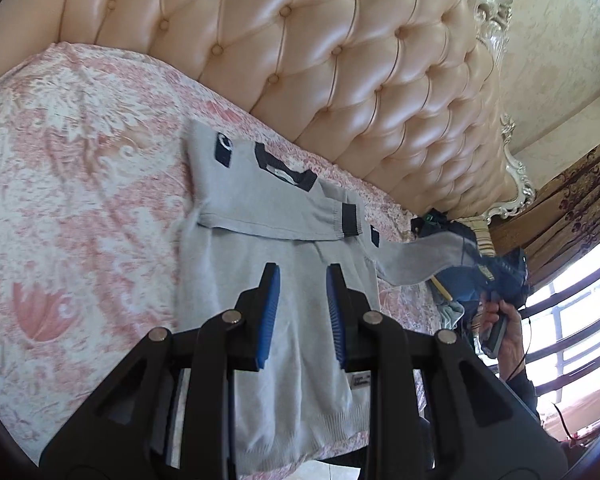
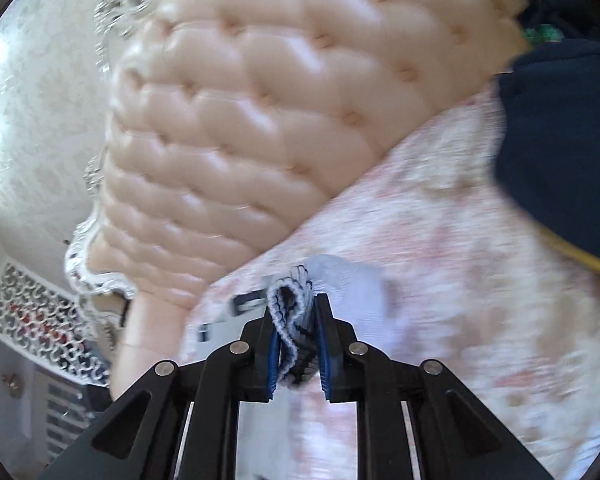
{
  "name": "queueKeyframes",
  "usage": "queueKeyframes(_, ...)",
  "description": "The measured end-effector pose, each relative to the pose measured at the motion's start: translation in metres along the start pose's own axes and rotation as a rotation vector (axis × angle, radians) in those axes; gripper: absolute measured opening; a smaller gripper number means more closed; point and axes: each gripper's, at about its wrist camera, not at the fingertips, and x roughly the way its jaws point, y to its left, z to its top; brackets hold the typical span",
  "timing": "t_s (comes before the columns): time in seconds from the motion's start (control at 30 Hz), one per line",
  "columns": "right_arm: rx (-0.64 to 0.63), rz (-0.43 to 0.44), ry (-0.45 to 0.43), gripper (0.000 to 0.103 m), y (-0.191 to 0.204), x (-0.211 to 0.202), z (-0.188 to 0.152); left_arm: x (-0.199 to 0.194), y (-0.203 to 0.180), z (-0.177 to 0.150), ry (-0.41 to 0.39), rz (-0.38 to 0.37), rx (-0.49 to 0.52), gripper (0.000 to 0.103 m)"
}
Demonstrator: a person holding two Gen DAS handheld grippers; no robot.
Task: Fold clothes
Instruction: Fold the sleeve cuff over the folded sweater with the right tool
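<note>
One sleeve [image 1: 284,220] lies folded across the sweater [image 1: 284,320], spread mid-frame on the bed [image 1: 60,160]; left gripper [image 1: 303,276] hovers, fingers spread; right gripper [image 2: 296,320] pinches the other cuff [image 2: 292,316], lifted rightward, its fold and the body folds seemingly left

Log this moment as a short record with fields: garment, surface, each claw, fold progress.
garment: grey sweater with dark trim
surface: pink floral bedspread, tufted headboard behind
left claw: open, above the sweater body, holding nothing
right claw: shut on sleeve cuff, sleeve lifted off the bed
fold progress: one sleeve already laid across the chest
nearby: dark clothes pile
</note>
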Motion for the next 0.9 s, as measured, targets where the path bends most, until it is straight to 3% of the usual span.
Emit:
queueKeyframes(0.17,-0.025,0.050,0.030,0.016,0.066,0.059,0.000,-0.042,0.024,0.000,-0.040,-0.007,-0.025,0.027)
queueKeyframes(0.27,-0.023,0.019,0.035,0.016,0.101,0.102,-0.006,-0.072,0.045,-0.002,-0.077,-0.009,-0.045,0.027)
queueKeyframes(0.43,-0.091,-0.003,0.114,0.016,0.149,0.180,-0.026,-0.112,0.082,-0.005,-0.117,0.003,-0.075,0.027)
queueKeyframes(0.67,-0.162,-0.105,0.218,0.016,0.171,0.274,-0.067,-0.138,0.116,-0.009,-0.129,0.007,-0.094,0.027)
queueKeyframes(0.9,-0.254,-0.238,0.323,0.016,0.167,0.328,-0.098,-0.139,0.130,-0.013,-0.120,-0.008,-0.115,0.027)
